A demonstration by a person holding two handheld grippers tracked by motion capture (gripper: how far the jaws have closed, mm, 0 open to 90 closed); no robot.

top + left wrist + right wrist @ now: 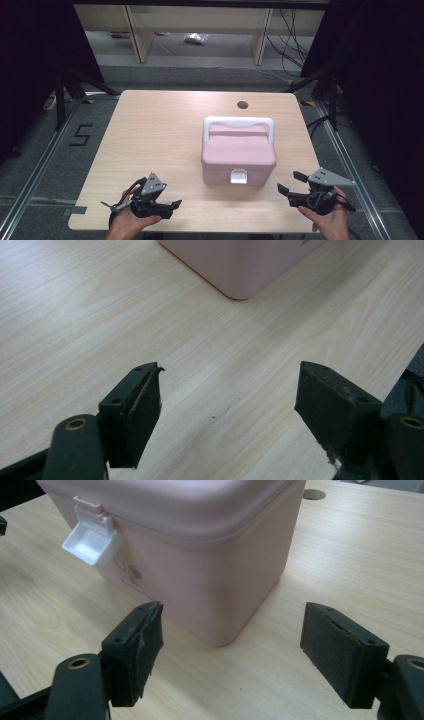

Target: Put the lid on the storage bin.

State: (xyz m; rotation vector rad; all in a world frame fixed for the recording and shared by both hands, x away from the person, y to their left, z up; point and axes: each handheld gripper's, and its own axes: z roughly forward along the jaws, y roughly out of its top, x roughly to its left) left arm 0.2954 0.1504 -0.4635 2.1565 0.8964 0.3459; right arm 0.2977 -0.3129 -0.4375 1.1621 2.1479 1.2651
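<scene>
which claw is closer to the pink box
Right. The right claw sits just off the pink box, at its front right corner, open and not touching. The left claw is farther off, toward the front left, also open.

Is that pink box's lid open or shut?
Shut: the pink box has its lid seated flush all round, though its white latch is flipped outward.

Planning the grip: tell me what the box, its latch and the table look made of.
Box: pink plastic, likely; smooth moulded walls, rounded corners, soft sheen.
Latch: white plastic, apparently; glossy, thin moulded flap.
Table: pale wood-grain top, perhaps laminate; matte, even printed-looking grain.
</scene>
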